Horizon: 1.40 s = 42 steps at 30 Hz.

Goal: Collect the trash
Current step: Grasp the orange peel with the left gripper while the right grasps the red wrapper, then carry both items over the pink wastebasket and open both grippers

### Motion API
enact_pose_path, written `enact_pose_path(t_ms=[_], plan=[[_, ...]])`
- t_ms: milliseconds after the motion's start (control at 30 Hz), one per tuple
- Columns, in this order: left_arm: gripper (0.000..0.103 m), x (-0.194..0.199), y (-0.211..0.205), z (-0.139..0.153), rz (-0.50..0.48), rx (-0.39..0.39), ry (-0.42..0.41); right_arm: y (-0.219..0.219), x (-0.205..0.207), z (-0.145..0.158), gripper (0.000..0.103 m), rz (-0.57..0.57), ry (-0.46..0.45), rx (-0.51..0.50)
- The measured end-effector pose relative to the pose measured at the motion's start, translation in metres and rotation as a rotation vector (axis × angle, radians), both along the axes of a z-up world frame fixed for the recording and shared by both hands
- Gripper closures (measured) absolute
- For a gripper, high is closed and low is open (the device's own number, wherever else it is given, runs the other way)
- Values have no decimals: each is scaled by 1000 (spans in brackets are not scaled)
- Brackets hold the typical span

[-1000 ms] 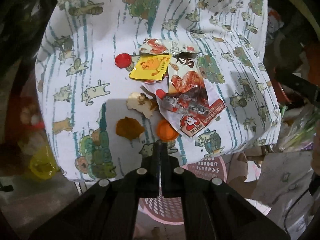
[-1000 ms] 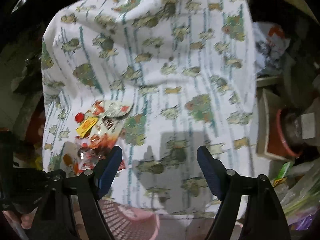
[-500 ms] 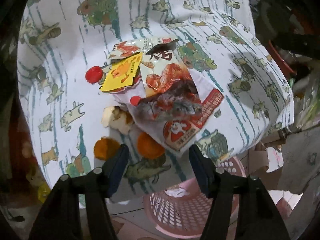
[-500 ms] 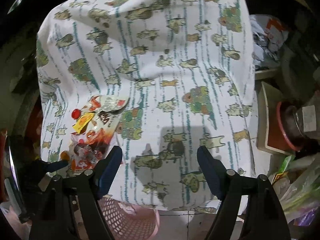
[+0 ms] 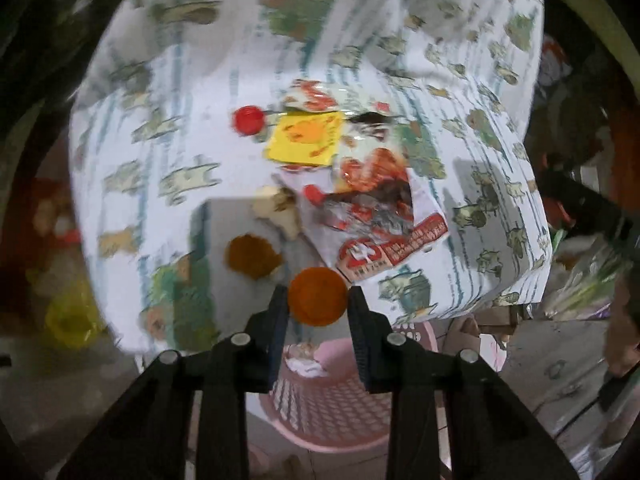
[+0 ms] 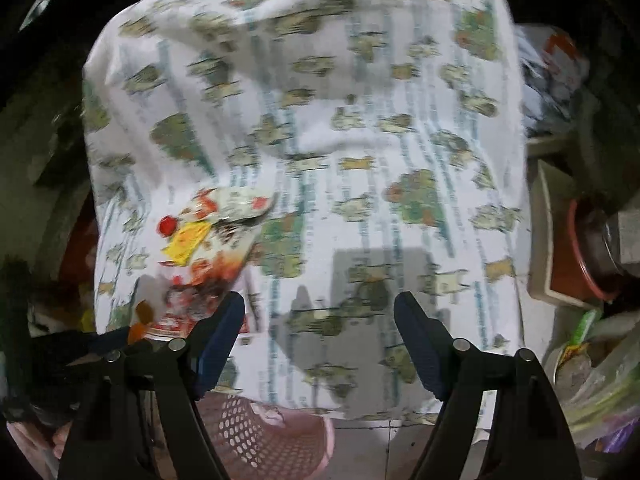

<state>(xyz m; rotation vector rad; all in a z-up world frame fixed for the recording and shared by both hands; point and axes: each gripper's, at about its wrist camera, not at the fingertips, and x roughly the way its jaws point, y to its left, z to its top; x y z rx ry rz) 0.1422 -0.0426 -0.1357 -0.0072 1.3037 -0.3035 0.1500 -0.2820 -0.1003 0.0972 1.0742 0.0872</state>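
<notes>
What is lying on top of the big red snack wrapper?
A yellow packet overlaps the upper end of the red snack wrapper, beside a red bottle cap that lies on the cloth. What the wrapper covers cannot be seen.

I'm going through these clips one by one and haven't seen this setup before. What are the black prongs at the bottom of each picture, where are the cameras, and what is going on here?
The prongs are handheld grippers, one in each of a person's hands; no robot arm is involved. Each picture comes from a fisheye camera mounted on a gripper, looking along its fingers.

In the left wrist view, the left gripper is closed around an orange peel piece at the near edge of a patterned cloth. On the cloth lie a red cap, a yellow packet, a red snack wrapper and another peel piece. A pink basket waits below.

The right gripper is open and holds nothing.
</notes>
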Motion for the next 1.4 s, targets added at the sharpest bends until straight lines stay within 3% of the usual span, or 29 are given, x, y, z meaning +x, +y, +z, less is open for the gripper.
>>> enact_pose_path(t_ms=[367, 533, 633, 700, 800, 833, 933, 1033, 1100, 1233, 1300, 1400], plan=[[75, -4, 61, 56, 166, -4, -208, 130, -33, -43, 25, 383, -23, -160], [75, -7, 67, 73, 167, 6, -267, 155, -40, -60, 29, 442, -25, -228], [75, -7, 68, 77, 168, 9, -281, 161, -34, -73, 49, 423, -3, -253], [75, -6, 70, 77, 172, 1, -281, 159, -31, -77, 76, 408, 5, -241], [75, -7, 72, 77, 182, -2, -281, 154, -33, -68, 95, 386, -40, -175], [75, -7, 73, 78, 184, -1, -284, 149, -32, -62, 97, 373, -46, -116], [75, -8, 77, 81, 195, 0, -297, 130, -32, -42, 99, 324, -69, 44], [75, -10, 79, 84, 209, -3, -306, 116, -35, -20, 100, 298, -124, 80], [75, -13, 81, 86, 242, 8, -326, 102, -37, -5, 100, 280, -144, 162], [75, -16, 83, 89, 253, -19, -338, 68, -36, 14, 100, 255, -140, 430], [75, -19, 81, 91, 247, -17, -354, 56, -35, 16, 100, 243, -138, 504], [75, -23, 76, 94, 233, -15, -371, 49, -36, 17, 100, 205, -149, 478]])
